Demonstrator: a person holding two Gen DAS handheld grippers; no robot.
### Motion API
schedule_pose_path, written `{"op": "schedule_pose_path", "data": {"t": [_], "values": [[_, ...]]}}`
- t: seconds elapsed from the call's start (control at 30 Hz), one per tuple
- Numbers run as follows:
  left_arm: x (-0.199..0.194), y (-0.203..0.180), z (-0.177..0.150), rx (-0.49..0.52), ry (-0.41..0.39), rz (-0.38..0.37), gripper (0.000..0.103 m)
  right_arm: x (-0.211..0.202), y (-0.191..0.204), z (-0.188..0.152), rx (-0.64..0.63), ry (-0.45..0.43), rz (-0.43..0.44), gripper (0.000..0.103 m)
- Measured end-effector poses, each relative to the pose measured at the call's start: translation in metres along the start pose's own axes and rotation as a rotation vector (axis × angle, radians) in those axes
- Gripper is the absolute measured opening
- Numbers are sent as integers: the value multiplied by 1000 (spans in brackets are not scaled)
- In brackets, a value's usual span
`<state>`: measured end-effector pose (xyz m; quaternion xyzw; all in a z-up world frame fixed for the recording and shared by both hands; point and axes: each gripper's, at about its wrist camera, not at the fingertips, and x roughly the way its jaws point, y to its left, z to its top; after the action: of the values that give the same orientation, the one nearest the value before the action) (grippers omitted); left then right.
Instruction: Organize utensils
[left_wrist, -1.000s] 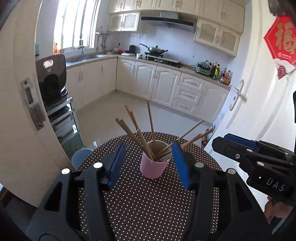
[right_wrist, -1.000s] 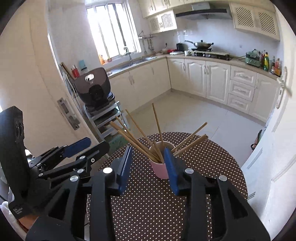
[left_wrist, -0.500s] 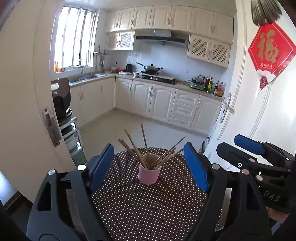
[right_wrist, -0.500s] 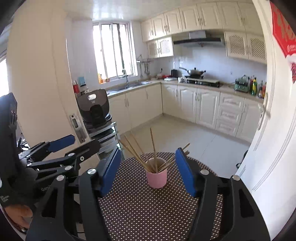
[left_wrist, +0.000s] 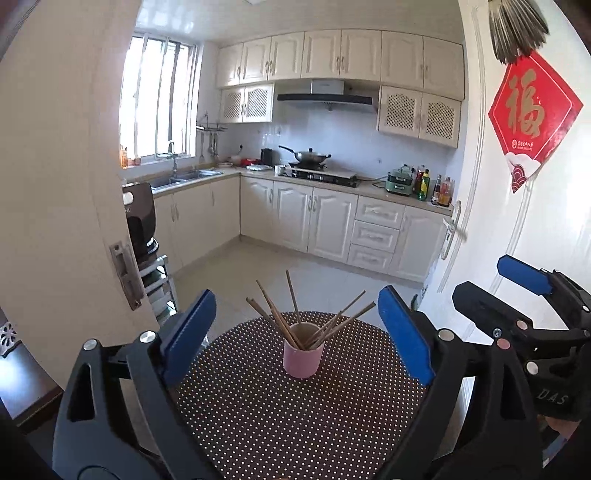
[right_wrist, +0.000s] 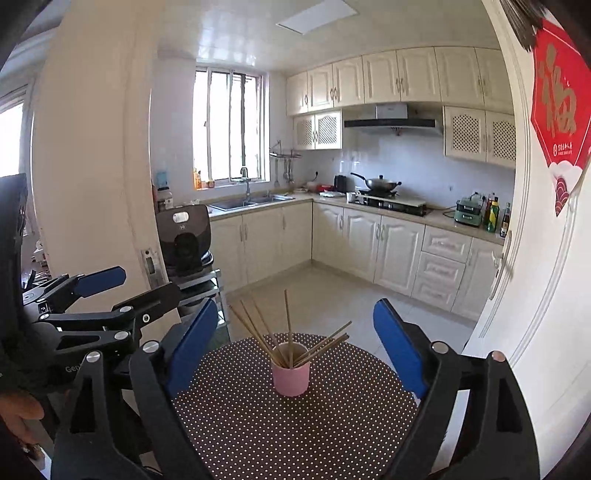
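A pink cup (left_wrist: 303, 360) (right_wrist: 290, 376) stands upright near the far side of a round table with a dark dotted cloth (left_wrist: 277, 424) (right_wrist: 258, 424). Several wooden chopsticks (left_wrist: 293, 295) (right_wrist: 287, 325) fan out of the cup. My left gripper (left_wrist: 296, 295) hangs above the near part of the table, back from the cup, its jaws opening with nothing between them. My right gripper (right_wrist: 295, 306) stands the same way, jaws opening and empty. Each shows in the other's view: the right gripper (left_wrist: 484, 275), the left gripper (right_wrist: 146, 282).
A white door with a red paper ornament (left_wrist: 532, 114) stands close on the right. A doorframe with a latch plate (left_wrist: 123, 273) is on the left, with a black appliance (right_wrist: 184, 236) on a metal rack behind it. Kitchen cabinets (left_wrist: 332, 221) line the far wall.
Both grippers have drawn back and upward from the cup, which now looks smaller and farther. Both pairs of jaws have spread from narrow to wide. The cup has not moved.
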<state>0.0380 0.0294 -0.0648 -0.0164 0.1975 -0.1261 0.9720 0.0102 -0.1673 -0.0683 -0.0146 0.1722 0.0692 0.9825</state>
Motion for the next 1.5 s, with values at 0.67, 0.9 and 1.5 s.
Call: {"op": "schedule_pose_path", "data": {"t": [0.67,0.9,1.5], "values": [[-24,-16,3,-1,-60,108,92,-19,-17,0,27,-55,-4,89],[-26,-13,1,3,-59,122,94,-22,-14,-2,18,-56,4,90],[-27,-13,2,6,-72,140,95,-23,-15,0,3,-58,17,94]]}}
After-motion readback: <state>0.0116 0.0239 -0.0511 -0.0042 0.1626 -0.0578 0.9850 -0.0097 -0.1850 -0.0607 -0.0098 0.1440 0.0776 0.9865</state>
